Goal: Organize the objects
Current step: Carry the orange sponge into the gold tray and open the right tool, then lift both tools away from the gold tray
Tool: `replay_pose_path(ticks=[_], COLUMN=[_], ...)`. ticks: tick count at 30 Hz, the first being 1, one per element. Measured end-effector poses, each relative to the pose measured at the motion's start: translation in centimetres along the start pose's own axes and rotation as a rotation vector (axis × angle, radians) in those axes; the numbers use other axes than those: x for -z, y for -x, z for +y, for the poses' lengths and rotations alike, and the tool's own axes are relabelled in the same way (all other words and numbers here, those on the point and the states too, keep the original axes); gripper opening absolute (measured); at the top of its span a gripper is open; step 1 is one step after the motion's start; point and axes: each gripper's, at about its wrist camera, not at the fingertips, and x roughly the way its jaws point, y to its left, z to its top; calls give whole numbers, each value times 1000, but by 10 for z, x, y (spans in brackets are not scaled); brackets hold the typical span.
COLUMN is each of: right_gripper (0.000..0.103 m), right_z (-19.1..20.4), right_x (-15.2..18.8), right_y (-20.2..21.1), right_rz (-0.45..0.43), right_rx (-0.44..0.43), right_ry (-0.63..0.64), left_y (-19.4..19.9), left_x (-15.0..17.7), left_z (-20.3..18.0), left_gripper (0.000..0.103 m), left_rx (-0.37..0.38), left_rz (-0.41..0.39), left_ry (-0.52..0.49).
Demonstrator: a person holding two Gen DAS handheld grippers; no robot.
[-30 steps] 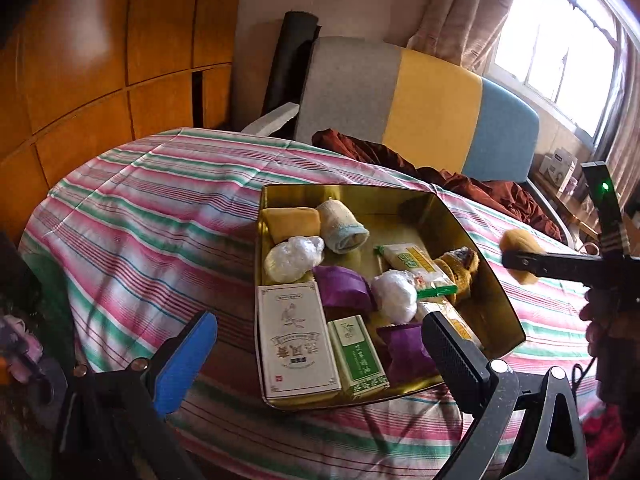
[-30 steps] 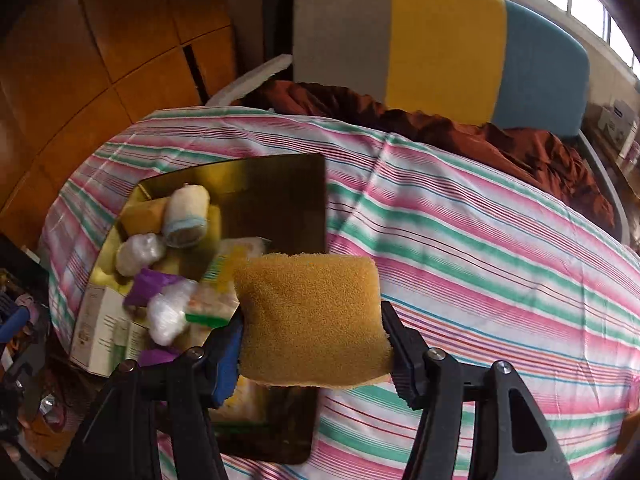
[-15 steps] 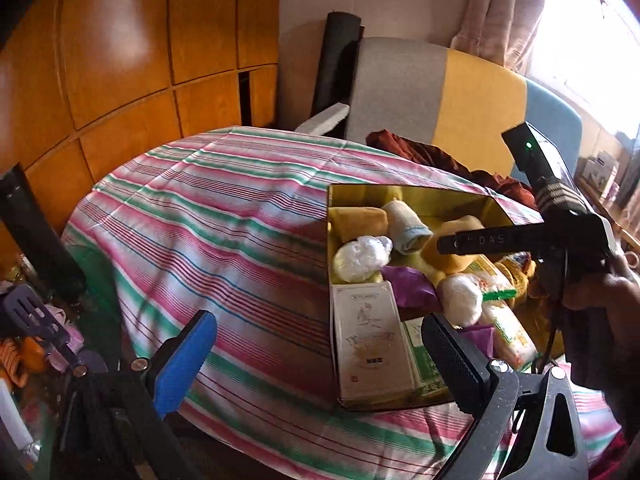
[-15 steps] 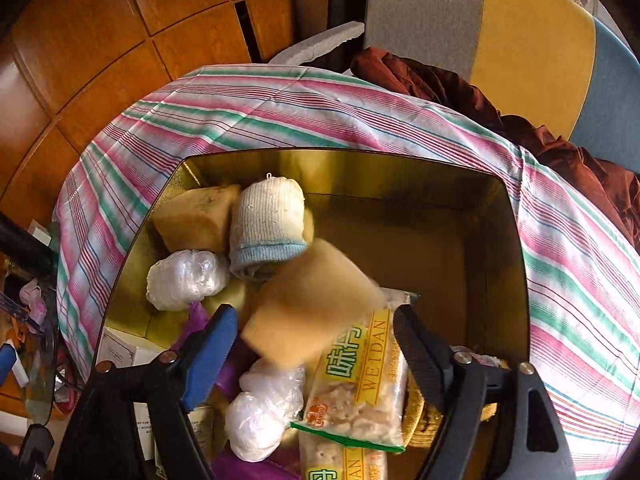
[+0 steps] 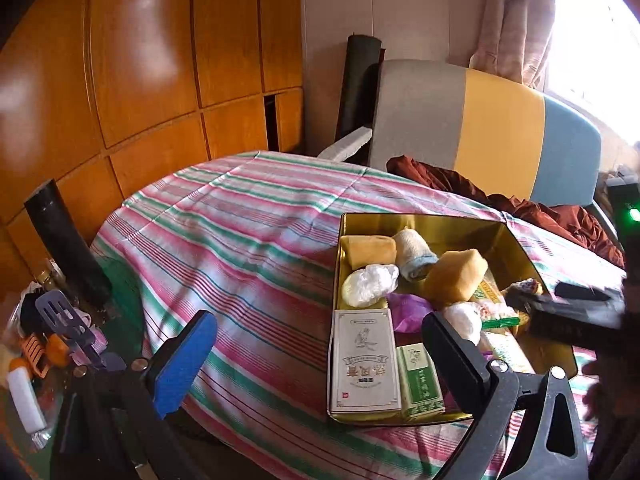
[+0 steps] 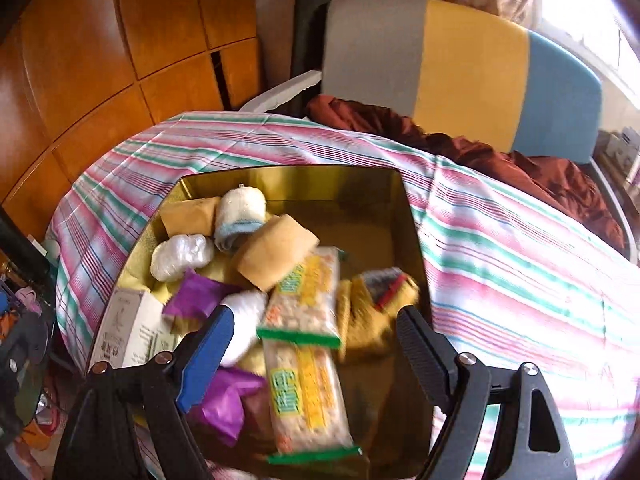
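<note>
- We find the right tongs (image 6: 316,344) spread wide, having just been opening, with nothing pinched between them.
- The yellow sponge (image 6: 276,254) lies loose in the gold tin (image 6: 288,178), at 12 o'clock of the tongs, leaning on a cracker packet (image 6: 306,292).
- Our left tongs (image 5: 320,354) gape empty above the striped table (image 5: 224,232), tin at 2 o'clock.

Window (image 5: 592,40) glare upper right; fisheye-bent edges, slight blur.
</note>
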Motion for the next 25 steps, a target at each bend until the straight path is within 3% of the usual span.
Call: replay_pose_path(ticks=[10,25], right_gripper=[85,85], right_z=[-8,10], right_x=[38,46], right_y=[36,36], right_rz=[-68,-73], right_rx=[68,82], right_ry=[-27,4], left_y=[20,18], left_x=[4,12], left_z=[-11,-14], left_gripper=[102,102], left_rx=[103,96], left_rz=[-13,-13], left_ry=[14,8])
